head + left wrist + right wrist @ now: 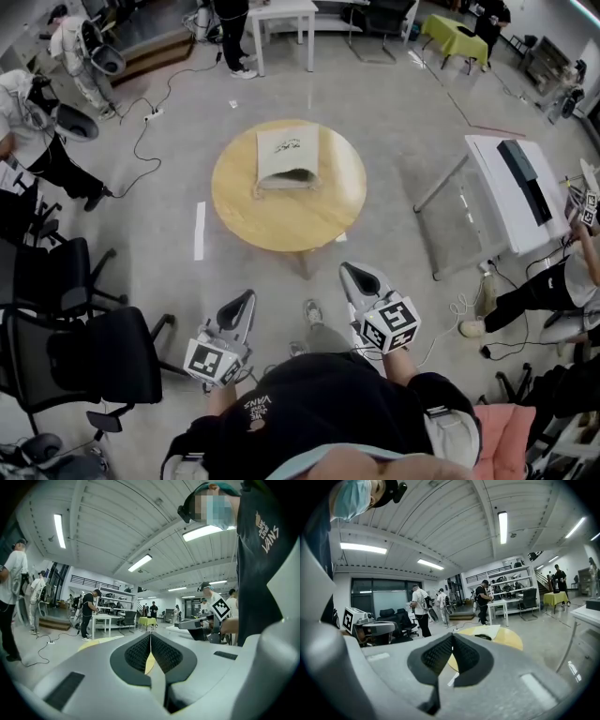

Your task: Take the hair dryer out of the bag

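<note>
Beige fabric bag (287, 157) flat on round light-wood table (281, 225), centre of frame, dark mouth toward bottom edge. Left gripper (247, 297) and right gripper (348, 272) lower down, jaws closed, empty.

Your pale beige bag (288, 157) lay flat on the round wooden table (281, 220), its dark open mouth facing you. No hair dryer showed in it.

Grey concrete floor (403, 112) noted, white tape strip (199, 230) laid beside round wooden desk (323, 211). Black office chairs (89, 356) grouped at left. White table (281, 11) and green-covered table (455, 36) placed at far end. Second white table (497, 202) set at right. Ribbed ceiling (440, 517) lit by strip lights (502, 524).
</note>
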Motion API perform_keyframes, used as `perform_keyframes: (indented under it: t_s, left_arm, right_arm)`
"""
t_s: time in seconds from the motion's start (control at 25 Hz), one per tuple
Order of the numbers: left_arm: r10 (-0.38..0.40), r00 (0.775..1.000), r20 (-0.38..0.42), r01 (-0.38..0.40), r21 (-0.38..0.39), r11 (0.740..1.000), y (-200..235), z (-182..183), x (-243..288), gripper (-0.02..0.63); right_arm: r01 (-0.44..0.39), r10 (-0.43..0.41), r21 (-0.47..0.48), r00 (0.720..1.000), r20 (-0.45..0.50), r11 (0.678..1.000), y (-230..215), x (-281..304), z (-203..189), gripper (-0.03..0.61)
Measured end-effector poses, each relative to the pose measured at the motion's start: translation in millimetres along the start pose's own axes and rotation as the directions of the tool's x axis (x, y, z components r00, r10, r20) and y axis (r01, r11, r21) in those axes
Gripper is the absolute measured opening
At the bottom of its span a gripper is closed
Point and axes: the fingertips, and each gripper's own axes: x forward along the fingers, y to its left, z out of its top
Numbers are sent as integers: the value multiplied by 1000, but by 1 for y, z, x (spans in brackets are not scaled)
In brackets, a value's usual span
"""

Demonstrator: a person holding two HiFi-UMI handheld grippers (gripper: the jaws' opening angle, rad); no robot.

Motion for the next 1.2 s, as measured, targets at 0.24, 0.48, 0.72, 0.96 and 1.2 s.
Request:
perform_keyframes:
  t_s: [0.24, 0.48, 0.72, 0.96, 1.2]
  left_arm:
    - [-8, 1000, -2, 8, 22, 1000, 17, 6, 35, 8]
    - [-8, 1000, 11, 7, 34, 999, 35, 16, 80, 8]
    - [13, 1000, 9, -13, 46, 999, 56, 18, 121, 8]
    - [38, 999, 1, -38, 43, 998, 68, 17, 157, 8]
    - [66, 997, -30, -66, -8, 998, 70, 17, 181, 8]
  right_arm:
    - [-22, 22, -8, 1000, -15, 1000, -21, 30, 5, -2]
    - [-37, 36, -11, 999, -33, 999, -54, 59, 11, -2]
    - [-62, 61, -30, 997, -45, 998, -86, 92, 15, -2]
    - [-93, 91, -28, 994, -53, 995, -118, 117, 21, -2]
    - [-119, 117, -32, 992, -56, 992, -137, 132, 24, -2]
